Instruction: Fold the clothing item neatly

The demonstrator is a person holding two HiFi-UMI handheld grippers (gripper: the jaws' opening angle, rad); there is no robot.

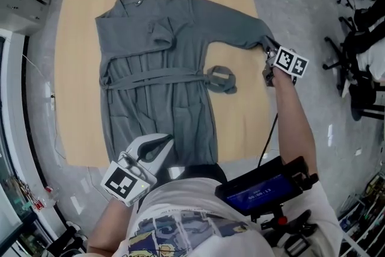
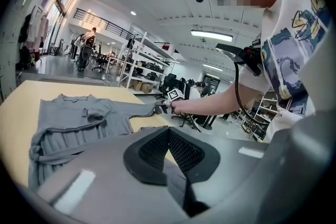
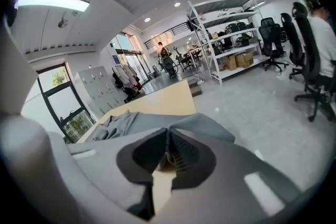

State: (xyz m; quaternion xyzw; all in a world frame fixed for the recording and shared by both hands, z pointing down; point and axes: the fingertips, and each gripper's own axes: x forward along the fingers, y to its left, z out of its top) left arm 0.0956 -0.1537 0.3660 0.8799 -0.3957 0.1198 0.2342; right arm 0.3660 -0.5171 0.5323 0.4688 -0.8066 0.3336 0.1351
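Closest to me, at the near edge of the desk (image 1: 78, 69), my left gripper (image 1: 167, 141) hangs over the hem of the grey robe (image 1: 156, 99). Its jaws are pressed together with nothing between them, and in the left gripper view they point across the desk from above the cloth.

The robe lies flat and face up on the left half of the desk, its collar toward the far edge and its hem running off the near edge under my left gripper. One arm of it is folded in over the chest (image 1: 161, 32). The belt (image 1: 150, 76) crosses the waist, and its loose end lies bunched in a loop (image 1: 221, 79) on the bare wood just right of the robe.

The other sleeve (image 1: 234, 30) stretches out toward the right edge of the desk. My right gripper (image 1: 268, 59) has the jaws nipped on its cuff there, at the desk's right edge; the right gripper view shows the pads nearly meeting on the cloth, with the sleeve running away from them.

Right of the desk, on the grey floor, stand black office chairs (image 1: 361, 39).
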